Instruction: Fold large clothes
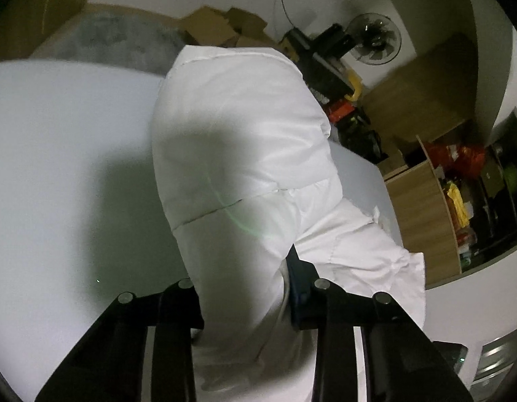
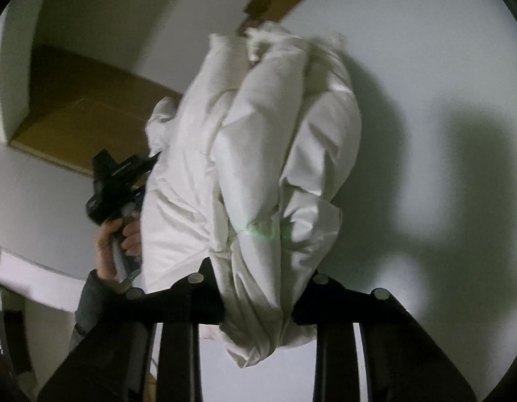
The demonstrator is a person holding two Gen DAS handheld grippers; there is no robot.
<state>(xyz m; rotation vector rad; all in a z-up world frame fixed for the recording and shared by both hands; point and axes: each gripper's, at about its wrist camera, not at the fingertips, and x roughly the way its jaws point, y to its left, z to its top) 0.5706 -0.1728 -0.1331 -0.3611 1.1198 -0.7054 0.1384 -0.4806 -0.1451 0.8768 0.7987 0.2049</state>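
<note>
A large white padded garment (image 1: 238, 140) lies bunched on the pale table (image 1: 64, 140) and runs up into my left gripper (image 1: 246, 305), whose jaws are shut on a thick fold of it. In the right wrist view the same white garment (image 2: 258, 154) hangs in folds from my right gripper (image 2: 258, 305), which is shut on a gathered bundle of its cloth. The left gripper's black body (image 2: 117, 181) shows at the garment's left edge, held by a person's hand (image 2: 114, 241). The fingertips of both grippers are buried in the fabric.
The table's right edge (image 1: 385, 181) borders a wooden shelf unit (image 1: 422, 201) packed with bags and boxes. Cardboard boxes (image 1: 221, 26), a fan (image 1: 375, 38) and a grey rug (image 1: 101, 37) lie beyond the far edge. A brown board (image 2: 80, 107) lies left of the table.
</note>
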